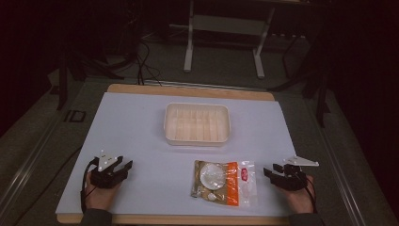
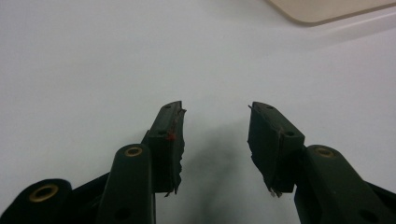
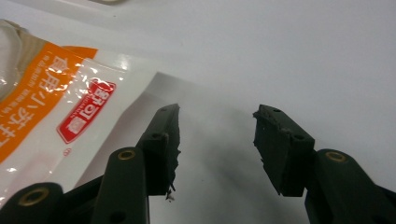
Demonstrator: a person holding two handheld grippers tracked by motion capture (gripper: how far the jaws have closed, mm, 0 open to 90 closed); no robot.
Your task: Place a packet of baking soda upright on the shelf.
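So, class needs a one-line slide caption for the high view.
Open left tongs and right tongs flank a snack packet; empty tray beyond.

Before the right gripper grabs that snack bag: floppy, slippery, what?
The snack bag is probably floppy: thin film lying flat on the table. Its glossy glare suggests slick plastic, so pads may slide. Likely light; contents look flat, possibly crushable. Right gripper sits open beside it.
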